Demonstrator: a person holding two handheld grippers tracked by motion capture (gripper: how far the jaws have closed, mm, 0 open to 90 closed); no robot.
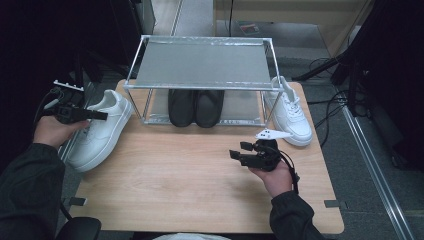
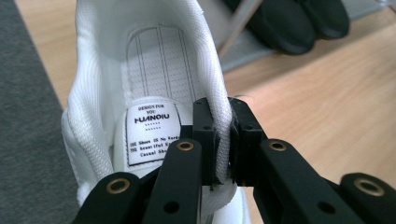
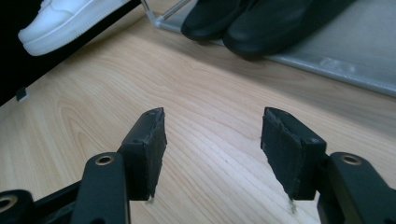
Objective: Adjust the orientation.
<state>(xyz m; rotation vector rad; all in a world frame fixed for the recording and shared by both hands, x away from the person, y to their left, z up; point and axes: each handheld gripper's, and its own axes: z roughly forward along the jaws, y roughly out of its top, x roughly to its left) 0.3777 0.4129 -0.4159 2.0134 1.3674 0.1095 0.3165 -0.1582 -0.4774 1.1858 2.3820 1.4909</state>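
Observation:
A white sneaker (image 1: 100,131) lies at the table's left edge, toe toward the shelf rack. My left gripper (image 1: 95,115) is shut on the sneaker's collar; in the left gripper view the white padded rim (image 2: 223,140) is pinched between the two black jaws, with the insole label (image 2: 152,133) beside it. A second white sneaker (image 1: 290,116) stands to the right of the rack. My right gripper (image 1: 236,153) hovers over the middle right of the table, open, with bare wood between its pads (image 3: 149,149).
A metal two-tier shelf rack (image 1: 202,65) stands at the back of the wooden table (image 1: 200,195). A pair of black shoes (image 1: 195,106) sits on its lower tier. Cables lie on the floor at the right.

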